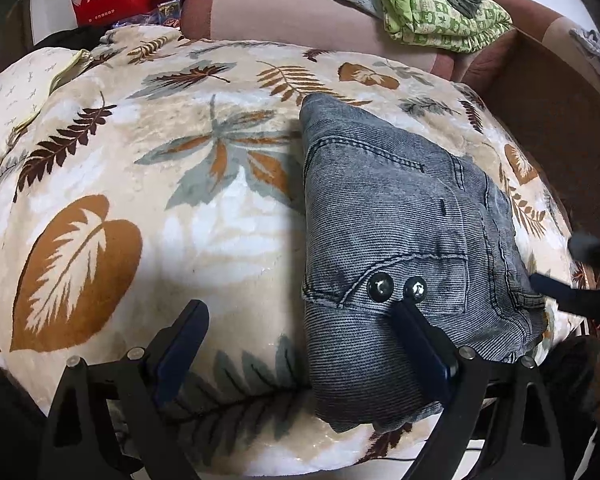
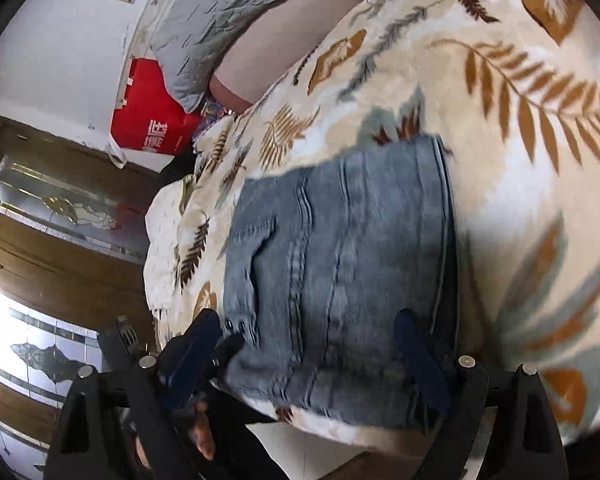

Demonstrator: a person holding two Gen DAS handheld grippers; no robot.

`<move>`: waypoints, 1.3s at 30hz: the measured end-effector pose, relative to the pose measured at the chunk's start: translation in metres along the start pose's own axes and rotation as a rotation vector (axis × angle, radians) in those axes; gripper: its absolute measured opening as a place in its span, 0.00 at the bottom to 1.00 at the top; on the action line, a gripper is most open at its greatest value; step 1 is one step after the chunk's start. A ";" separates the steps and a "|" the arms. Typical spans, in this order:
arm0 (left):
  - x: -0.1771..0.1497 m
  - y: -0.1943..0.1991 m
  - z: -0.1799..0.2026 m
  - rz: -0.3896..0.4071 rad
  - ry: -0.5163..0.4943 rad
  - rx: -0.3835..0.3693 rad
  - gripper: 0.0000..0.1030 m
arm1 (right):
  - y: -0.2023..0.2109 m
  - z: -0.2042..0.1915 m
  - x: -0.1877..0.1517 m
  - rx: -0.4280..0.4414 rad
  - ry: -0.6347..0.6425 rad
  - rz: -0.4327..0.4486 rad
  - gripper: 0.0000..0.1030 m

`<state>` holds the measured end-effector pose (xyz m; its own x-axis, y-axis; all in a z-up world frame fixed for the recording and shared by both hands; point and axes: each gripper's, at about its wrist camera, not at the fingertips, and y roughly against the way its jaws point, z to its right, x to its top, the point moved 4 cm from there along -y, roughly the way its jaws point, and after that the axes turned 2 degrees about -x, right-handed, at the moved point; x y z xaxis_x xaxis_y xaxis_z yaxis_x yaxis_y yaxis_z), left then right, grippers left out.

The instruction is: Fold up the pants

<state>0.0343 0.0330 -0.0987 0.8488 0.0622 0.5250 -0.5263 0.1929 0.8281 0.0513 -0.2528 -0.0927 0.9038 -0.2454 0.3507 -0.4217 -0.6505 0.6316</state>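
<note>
I see faded blue-grey denim pants (image 1: 400, 216) with a ribbed, matt weave and two shiny metal snap buttons (image 1: 398, 287), lying on a plush cream leaf-print fleece blanket (image 1: 148, 184) with a soft sheen, framed by matt black plastic gripper fingers (image 1: 184, 336).

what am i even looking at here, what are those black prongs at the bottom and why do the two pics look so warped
The prongs are hand-held grippers: a person carries one in each hand. Each has a fisheye camera looking along its two fingers, hence the warping.

One picture is from the left gripper, the other from the right gripper, which is tilted and blurred.

Folded jeans lie on a leaf-print blanket. Both sets of jaws stand open; nothing is held.
</note>
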 end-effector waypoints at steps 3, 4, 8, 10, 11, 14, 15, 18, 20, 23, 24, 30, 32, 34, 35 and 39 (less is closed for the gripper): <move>-0.001 0.001 0.001 -0.002 0.001 0.000 0.91 | -0.011 0.010 -0.012 -0.042 0.032 -0.022 0.89; -0.001 0.001 0.001 -0.001 0.000 0.002 0.91 | -0.011 0.011 -0.012 -0.053 0.034 -0.017 0.89; -0.001 0.003 0.000 0.001 0.000 0.005 0.91 | 0.000 -0.008 -0.012 -0.084 0.074 0.021 0.88; -0.001 0.002 0.000 0.001 0.002 0.005 0.91 | 0.006 -0.021 -0.017 -0.040 0.097 0.024 0.88; -0.002 0.002 0.000 0.000 0.005 0.003 0.91 | 0.005 -0.026 -0.020 -0.020 0.105 0.020 0.89; -0.002 0.001 0.000 -0.006 0.010 -0.008 0.91 | -0.016 -0.014 -0.033 -0.066 0.119 -0.049 0.92; -0.002 0.001 0.000 -0.003 0.008 -0.005 0.91 | -0.022 -0.006 -0.036 -0.049 0.096 -0.060 0.92; -0.002 0.003 -0.001 -0.002 0.008 -0.007 0.91 | -0.011 -0.009 -0.032 -0.026 0.075 -0.032 0.92; -0.001 0.006 -0.001 0.000 0.019 -0.011 0.91 | 0.002 -0.012 -0.028 -0.039 0.070 0.013 0.92; 0.000 0.014 0.002 0.022 0.018 -0.015 0.91 | 0.012 -0.020 -0.028 0.012 0.079 0.020 0.92; 0.000 0.016 0.002 0.027 0.018 -0.020 0.91 | 0.011 -0.020 -0.030 0.032 0.076 0.008 0.92; -0.009 0.004 0.010 0.002 -0.053 0.004 0.91 | -0.013 0.003 -0.040 -0.013 0.035 -0.040 0.92; -0.008 0.003 0.007 -0.017 -0.027 -0.009 0.91 | -0.012 -0.003 -0.039 -0.046 0.066 -0.046 0.92; -0.008 0.004 0.007 -0.010 -0.036 -0.011 0.91 | -0.014 -0.011 -0.041 -0.083 0.102 -0.053 0.92; -0.009 0.004 0.007 -0.009 -0.037 -0.011 0.91 | -0.015 -0.015 -0.042 -0.100 0.119 -0.053 0.92; -0.009 0.004 0.007 -0.010 -0.031 -0.016 0.91 | -0.014 -0.022 -0.042 -0.180 0.175 -0.040 0.92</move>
<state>0.0245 0.0267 -0.0989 0.8520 0.0304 0.5227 -0.5168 0.2087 0.8303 0.0174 -0.2178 -0.1009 0.9003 -0.0840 0.4271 -0.4061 -0.5153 0.7547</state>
